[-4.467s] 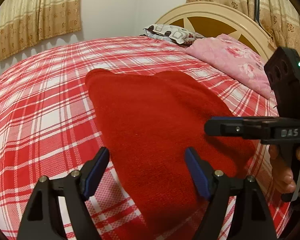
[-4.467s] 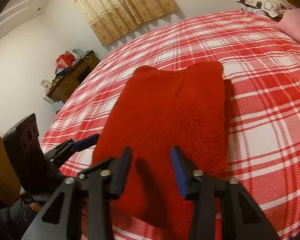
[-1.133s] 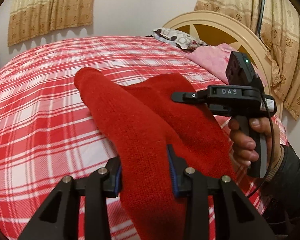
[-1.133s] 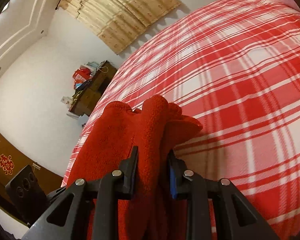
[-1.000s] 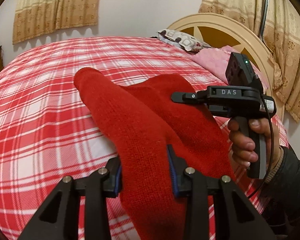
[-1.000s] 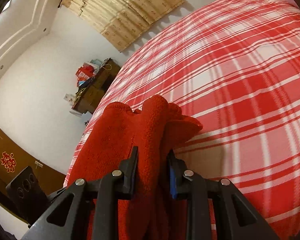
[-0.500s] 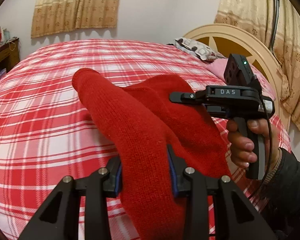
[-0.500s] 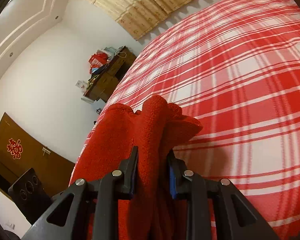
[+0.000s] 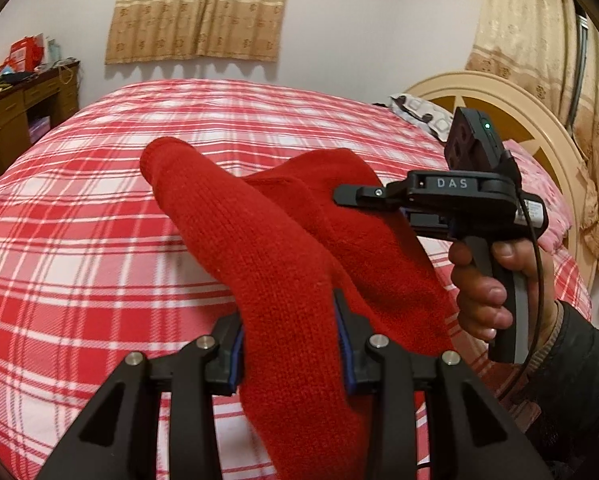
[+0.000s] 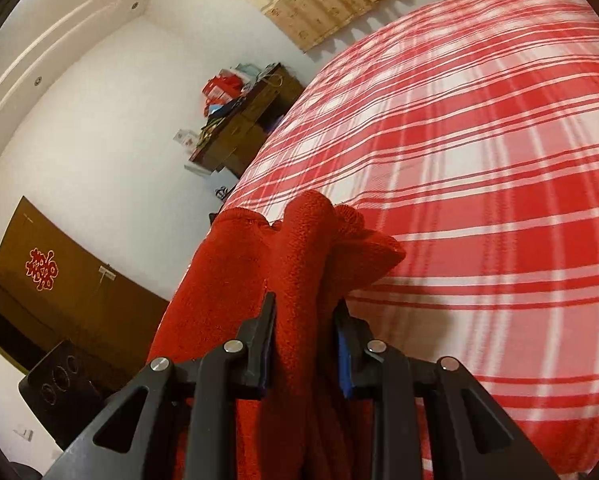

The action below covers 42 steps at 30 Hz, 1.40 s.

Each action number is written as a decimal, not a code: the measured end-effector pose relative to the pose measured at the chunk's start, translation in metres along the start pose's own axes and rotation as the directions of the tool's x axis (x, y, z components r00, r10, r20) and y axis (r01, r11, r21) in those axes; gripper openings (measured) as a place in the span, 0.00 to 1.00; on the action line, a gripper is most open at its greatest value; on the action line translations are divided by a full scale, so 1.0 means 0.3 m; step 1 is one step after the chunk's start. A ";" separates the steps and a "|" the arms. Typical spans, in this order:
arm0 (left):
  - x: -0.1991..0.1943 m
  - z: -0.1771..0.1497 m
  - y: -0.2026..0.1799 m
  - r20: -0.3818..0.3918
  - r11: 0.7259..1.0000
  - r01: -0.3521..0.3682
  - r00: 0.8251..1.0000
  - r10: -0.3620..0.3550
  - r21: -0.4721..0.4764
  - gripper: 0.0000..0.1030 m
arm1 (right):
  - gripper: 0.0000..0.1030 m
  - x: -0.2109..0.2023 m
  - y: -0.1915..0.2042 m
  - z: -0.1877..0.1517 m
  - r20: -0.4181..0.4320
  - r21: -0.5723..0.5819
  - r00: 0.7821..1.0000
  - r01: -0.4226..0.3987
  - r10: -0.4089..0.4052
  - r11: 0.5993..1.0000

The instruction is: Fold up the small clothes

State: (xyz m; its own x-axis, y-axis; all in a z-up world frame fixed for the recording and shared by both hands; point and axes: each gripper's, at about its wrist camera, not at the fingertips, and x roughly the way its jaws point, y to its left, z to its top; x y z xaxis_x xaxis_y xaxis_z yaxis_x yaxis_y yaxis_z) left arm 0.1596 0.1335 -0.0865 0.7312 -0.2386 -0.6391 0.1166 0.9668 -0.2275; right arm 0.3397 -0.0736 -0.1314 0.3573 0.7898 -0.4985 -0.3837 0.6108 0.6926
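Note:
A red knitted garment (image 9: 259,248) hangs lifted above the red-and-white checked bed (image 9: 79,240). My left gripper (image 9: 289,344) is shut on one bunched edge of it at the bottom of the left wrist view. The right gripper (image 9: 351,196) shows at the right of that view, held by a hand (image 9: 483,292), its tips buried in the far edge of the cloth. In the right wrist view my right gripper (image 10: 305,344) is shut on a thick gathered fold of the red garment (image 10: 299,248), which spreads to the left. The garment's lower part is hidden behind the grippers.
A cream headboard (image 9: 499,96) with a pink blanket (image 9: 547,200) and a patterned pillow (image 9: 419,112) lies at the right. A brown desk (image 9: 15,108) with clutter stands at the left, curtains (image 9: 195,8) behind. A dark door (image 10: 59,280) shows in the right wrist view.
Both grippers have swung sideways across the bed with the garment still held; the desk has come into the left wrist view and the door fills more of the right wrist view.

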 end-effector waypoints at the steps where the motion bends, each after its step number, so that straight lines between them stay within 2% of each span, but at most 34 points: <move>1: -0.005 0.000 0.011 0.003 1.000 -0.004 1.000 0.004 -0.008 0.36 | 0.25 0.019 0.012 0.002 -0.006 -0.004 1.000 -0.005 0.005 1.000; 13: -0.059 -0.043 0.123 0.018 0.996 -0.068 0.997 0.070 -0.060 0.36 | 0.25 0.178 0.114 0.019 -0.086 -0.050 0.995 -0.049 0.045 0.998; 24: -0.078 -0.089 0.215 -0.014 0.990 -0.109 0.994 0.108 -0.094 0.37 | 0.25 0.325 0.175 -0.010 -0.161 -0.059 0.984 -0.085 0.075 0.995; 31: -0.074 -0.153 0.270 -0.051 0.984 -0.126 0.991 0.120 -0.126 0.38 | 0.25 0.387 0.170 -0.025 -0.182 -0.056 0.982 -0.066 0.055 0.996; 33: -0.065 -0.182 0.288 -0.073 0.982 -0.126 0.991 0.116 -0.140 0.41 | 0.25 0.393 0.146 -0.029 -0.180 -0.036 0.983 -0.041 0.034 0.998; 38: -0.108 -0.198 0.288 -0.057 0.981 -0.131 0.991 0.124 -0.140 0.50 | 0.29 0.365 0.103 -0.041 -0.151 -0.001 0.989 0.006 -0.006 1.000; 41: -0.152 -0.195 0.289 -0.016 0.980 -0.142 0.990 0.141 -0.141 0.50 | 0.29 0.293 0.130 -0.051 -0.087 -0.030 0.996 0.026 -0.028 0.999; 42: -0.175 -0.192 0.289 0.013 0.978 -0.153 0.988 0.157 -0.140 0.53 | 0.32 0.256 0.162 -0.058 -0.060 -0.058 0.998 0.009 -0.012 0.998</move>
State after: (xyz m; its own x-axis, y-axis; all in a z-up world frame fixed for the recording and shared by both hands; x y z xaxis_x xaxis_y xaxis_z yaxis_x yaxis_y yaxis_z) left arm 0.0925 0.2247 -0.1150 0.7493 -0.0829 -0.6570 -0.0918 0.9695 -0.2271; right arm 0.3337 0.0175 -0.1451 0.3104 0.7844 -0.5370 -0.4296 0.6197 0.6568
